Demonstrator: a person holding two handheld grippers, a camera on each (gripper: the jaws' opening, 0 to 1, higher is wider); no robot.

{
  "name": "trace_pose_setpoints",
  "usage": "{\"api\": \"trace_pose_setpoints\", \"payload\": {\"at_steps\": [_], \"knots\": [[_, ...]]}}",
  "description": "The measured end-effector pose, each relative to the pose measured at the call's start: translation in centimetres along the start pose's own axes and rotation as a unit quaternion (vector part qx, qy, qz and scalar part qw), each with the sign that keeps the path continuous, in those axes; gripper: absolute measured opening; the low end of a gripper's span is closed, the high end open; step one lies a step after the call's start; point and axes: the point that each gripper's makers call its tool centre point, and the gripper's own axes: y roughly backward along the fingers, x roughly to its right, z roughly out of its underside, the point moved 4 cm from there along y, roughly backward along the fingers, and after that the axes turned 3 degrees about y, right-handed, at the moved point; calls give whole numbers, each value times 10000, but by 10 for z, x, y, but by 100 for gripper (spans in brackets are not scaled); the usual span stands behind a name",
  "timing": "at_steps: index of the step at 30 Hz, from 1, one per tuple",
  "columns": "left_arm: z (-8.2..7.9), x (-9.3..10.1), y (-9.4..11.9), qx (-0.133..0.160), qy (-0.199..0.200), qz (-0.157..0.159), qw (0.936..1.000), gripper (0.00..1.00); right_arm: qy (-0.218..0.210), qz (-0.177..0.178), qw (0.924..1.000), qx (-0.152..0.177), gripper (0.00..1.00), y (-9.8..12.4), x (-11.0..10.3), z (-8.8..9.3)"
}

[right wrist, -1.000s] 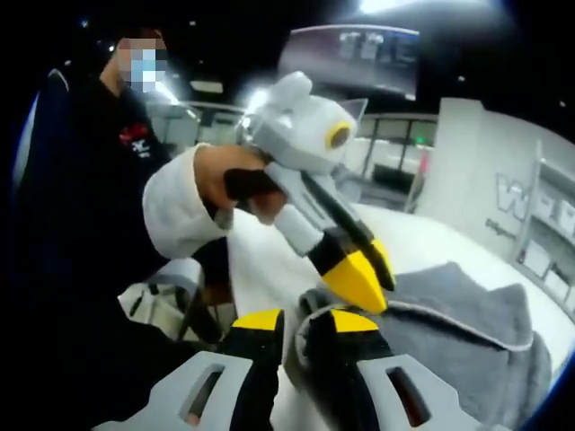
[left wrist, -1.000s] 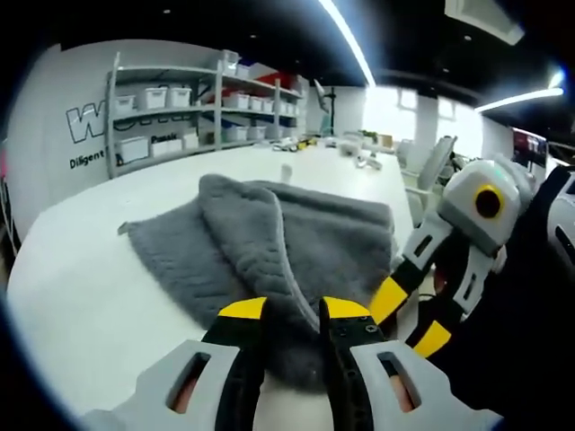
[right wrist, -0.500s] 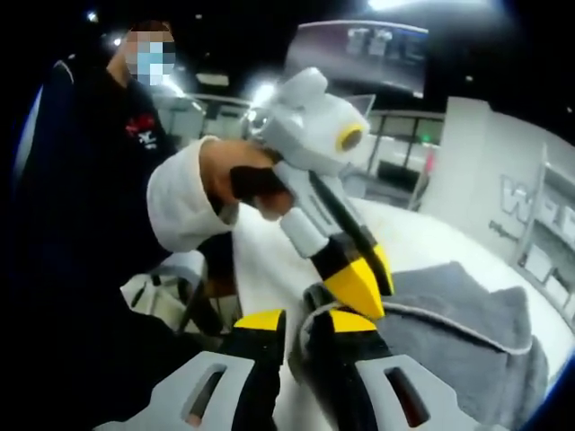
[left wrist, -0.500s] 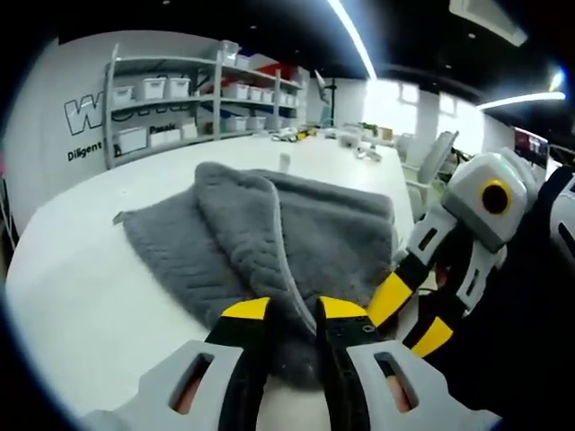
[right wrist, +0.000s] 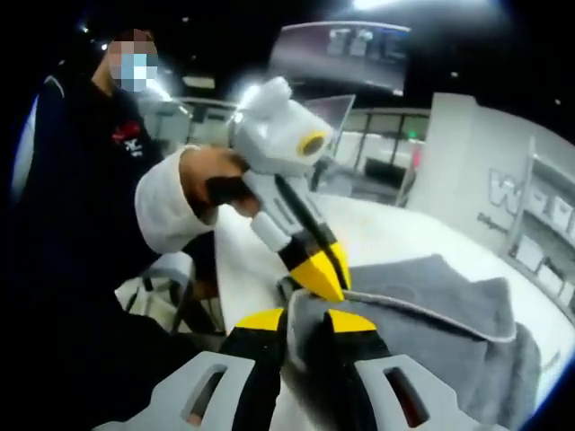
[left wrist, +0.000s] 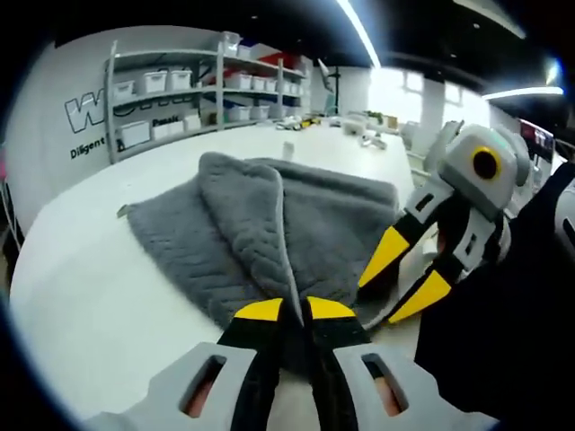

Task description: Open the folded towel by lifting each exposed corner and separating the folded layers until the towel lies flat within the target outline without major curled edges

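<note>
A grey fluffy towel lies folded on the white table, one layer doubled over along a pale hem. My left gripper is at the towel's near edge, its yellow-tipped jaws pressed together on the hem. My right gripper comes in from the right at the same near edge. In the right gripper view the towel spreads to the right and a bunched corner of it sits between the right gripper jaws. The left gripper shows there too, held by a hand, tip down on the towel edge.
Metal shelves with white bins stand along the far wall. Small items sit at the far end of the table. The person in dark clothes stands close behind the grippers. Bare tabletop lies beyond the towel.
My left gripper's jaws have closed from a clear gap onto the towel's hem. The right gripper sits a little higher in the left gripper view.
</note>
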Motion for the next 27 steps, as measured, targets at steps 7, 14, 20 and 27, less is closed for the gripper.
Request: {"api": "trace_pose_setpoints", "payload": {"at_steps": [7, 14, 20, 27], "knots": [[0, -2, -1, -20, 121, -22, 9999, 3, -86, 83, 9999, 96, 14, 9, 9, -2], [-2, -2, 1, 29, 84, -46, 9999, 3, -192, 323, 9992, 127, 13, 21, 28, -2], [-7, -4, 4, 152, 96, -37, 9998, 2, -319, 646, 9973, 112, 13, 36, 49, 4], [-15, -3, 7, 370, 128, 48, 9992, 2, -454, 1036, 9936, 35, 13, 55, 75, 16]]}}
